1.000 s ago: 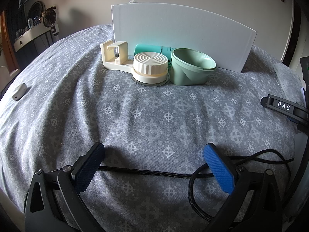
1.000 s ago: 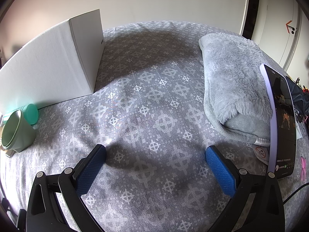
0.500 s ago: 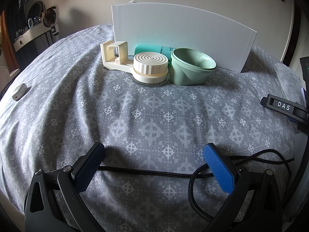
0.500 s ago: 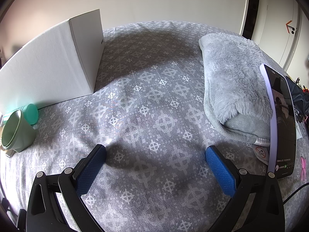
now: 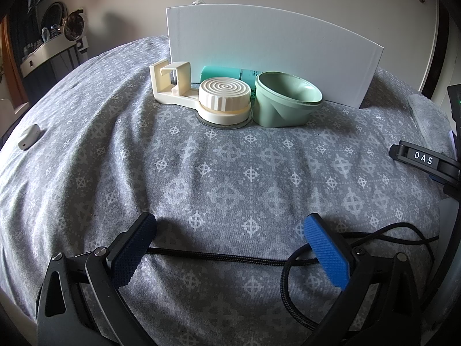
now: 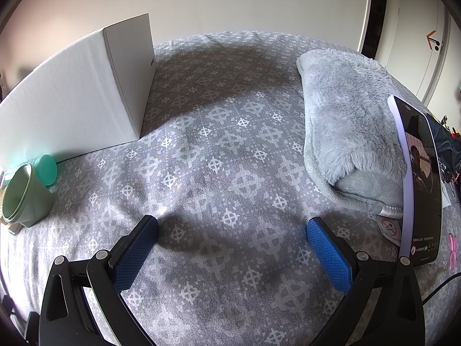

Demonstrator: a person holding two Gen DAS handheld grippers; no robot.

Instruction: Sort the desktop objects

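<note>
Left hand-held gripper (image 5: 229, 240): jaws spread wide, nothing between the blue pads, low over a grey patterned bedspread (image 5: 230, 173). A black braided cable (image 5: 219, 256) lies across the bedspread just under the pads and loops at the near right. Far centre, a white box (image 5: 268, 54) stands upright. In front of it, in a row from left to right: a cream holder (image 5: 173, 85) with a square bracket and a ribbed round cap (image 5: 224, 98), joined on one base; a teal tube (image 5: 224, 73) lying against the box, mostly hidden; a pale green cup (image 5: 285, 101) tipped with its mouth facing up and right, just beside the cap. Far left, well apart, a small white case (image 5: 28, 137). Right edge, a black part marked "DAS" (image 5: 423, 158). Right hand-held gripper (image 6: 232, 238): jaws likewise wide apart and empty, over bare bedspread (image 6: 219, 150). Left, the box (image 6: 72, 98) seen from its end, with the cup (image 6: 24, 196) and tube (image 6: 46, 165) at its near foot. Right, a folded grey fleece blanket (image 6: 345, 124); at its near right side, a phone (image 6: 417, 184) with a lit screen stands on edge.
</note>
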